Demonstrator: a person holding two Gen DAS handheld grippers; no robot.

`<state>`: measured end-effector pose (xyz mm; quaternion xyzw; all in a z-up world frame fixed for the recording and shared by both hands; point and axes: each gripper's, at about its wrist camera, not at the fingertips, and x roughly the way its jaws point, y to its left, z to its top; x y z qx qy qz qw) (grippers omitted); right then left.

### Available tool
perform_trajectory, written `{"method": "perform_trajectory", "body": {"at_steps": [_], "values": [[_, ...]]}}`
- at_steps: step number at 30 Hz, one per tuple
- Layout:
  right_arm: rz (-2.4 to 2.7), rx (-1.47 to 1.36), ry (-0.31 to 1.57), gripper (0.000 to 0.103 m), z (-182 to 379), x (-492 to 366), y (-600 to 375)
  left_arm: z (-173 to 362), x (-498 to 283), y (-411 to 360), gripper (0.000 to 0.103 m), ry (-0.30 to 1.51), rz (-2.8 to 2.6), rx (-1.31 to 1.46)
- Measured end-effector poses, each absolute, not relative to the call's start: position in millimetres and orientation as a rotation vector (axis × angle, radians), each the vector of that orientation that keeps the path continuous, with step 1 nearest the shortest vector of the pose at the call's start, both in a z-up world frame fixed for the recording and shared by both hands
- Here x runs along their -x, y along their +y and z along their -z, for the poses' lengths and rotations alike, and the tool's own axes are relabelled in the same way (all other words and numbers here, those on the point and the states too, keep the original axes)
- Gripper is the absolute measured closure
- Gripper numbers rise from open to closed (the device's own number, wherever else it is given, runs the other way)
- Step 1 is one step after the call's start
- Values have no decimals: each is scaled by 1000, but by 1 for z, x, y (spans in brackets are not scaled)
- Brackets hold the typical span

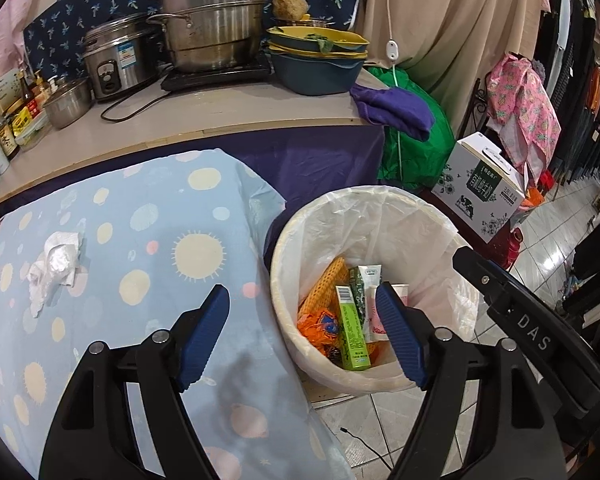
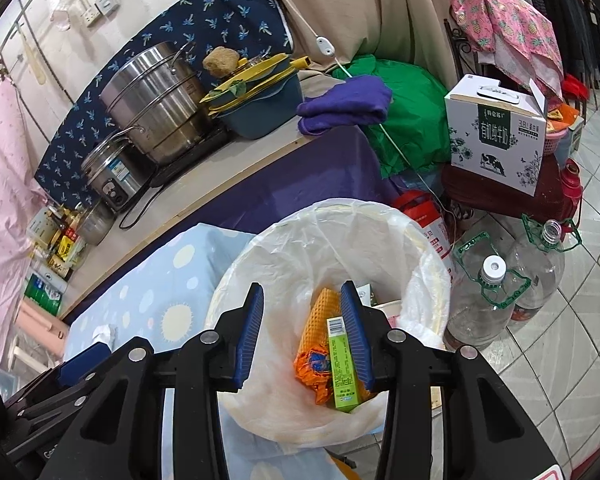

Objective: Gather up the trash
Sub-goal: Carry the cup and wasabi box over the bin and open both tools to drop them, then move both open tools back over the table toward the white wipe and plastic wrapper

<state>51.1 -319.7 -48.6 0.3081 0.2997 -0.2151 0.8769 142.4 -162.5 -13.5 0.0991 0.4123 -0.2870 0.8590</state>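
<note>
- The left gripper [image 1: 302, 336] has its jaws wide apart and nothing is between them. It hangs over the right edge of the table [image 1: 152, 216] with the blue dotted cloth, and its right finger stands above the trash bin [image 1: 284, 280].
- The right gripper [image 2: 302, 338] has its jaws moderately apart, also with nothing held. It hangs directly over the mouth of the bin.
- The bin stands on the tiled floor, just beside the table's right edge. It has a clear plastic liner. Inside lie a green carton [image 2: 342, 364], an orange net sleeve [image 2: 318, 320], a crumpled orange wrapper [image 2: 312, 366] and some more packaging.
- One crumpled white tissue [image 1: 54, 266] lies on the cloth near the table's left edge, well apart from both grippers.
- Beyond the table runs a counter [image 1: 220, 112] with steel pots [image 1: 212, 20] and stacked bowls [image 1: 318, 56].
- Two empty plastic bottles [image 2: 500, 288] stand on the floor, just beside the bin.
</note>
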Motion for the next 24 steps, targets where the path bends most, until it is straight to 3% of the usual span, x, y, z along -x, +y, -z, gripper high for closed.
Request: {"method": "perform_trajectory", "body": {"at_steps": [11,24], "values": [[342,-563,680,63,43,-94,-260,22,-173,-93,28,893,487,-117],[111,-426,791,63,52,-181,-140,44,-230,59,18,938,178,9]]}}
